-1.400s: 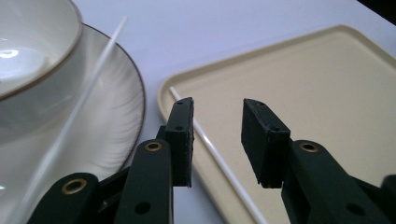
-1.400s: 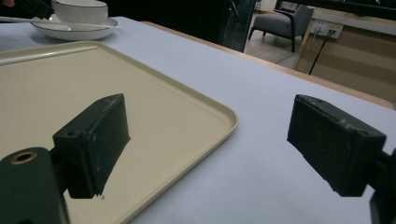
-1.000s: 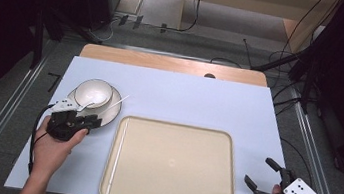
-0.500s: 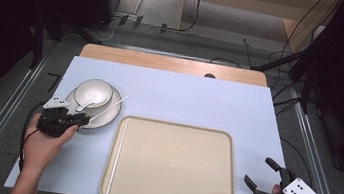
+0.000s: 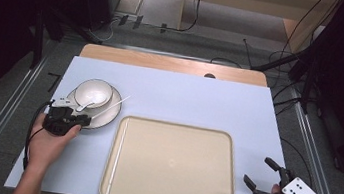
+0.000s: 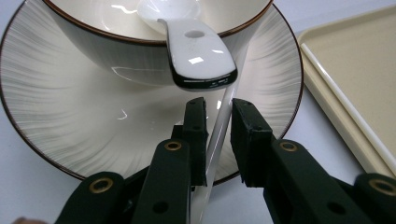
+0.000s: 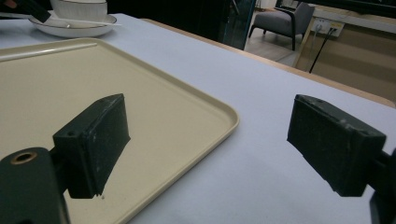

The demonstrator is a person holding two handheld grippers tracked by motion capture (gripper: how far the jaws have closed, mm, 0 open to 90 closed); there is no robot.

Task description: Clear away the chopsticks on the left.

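Left jaws: the left gripper (image 6: 217, 140) has just been closing its jaws on a thin white chopstick (image 6: 219, 135) between them; contact unclear.
Chopstick: slants across the plate (image 6: 60, 126), so its end overhangs for pinching.
Bowl (image 5: 93, 92): on the plate, holding a white spoon (image 6: 198, 58).
Right jaws: the right gripper (image 5: 265, 177) waits wide apart, empty, beside the beige tray (image 5: 171, 165).
Surface (image 5: 185, 98): pale blue.

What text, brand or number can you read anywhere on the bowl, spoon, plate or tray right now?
None readable.
Spoon: faint pale marks on the handle's dark end edge, too small and blurred to read.
Bowl, plate, tray: no print visible.
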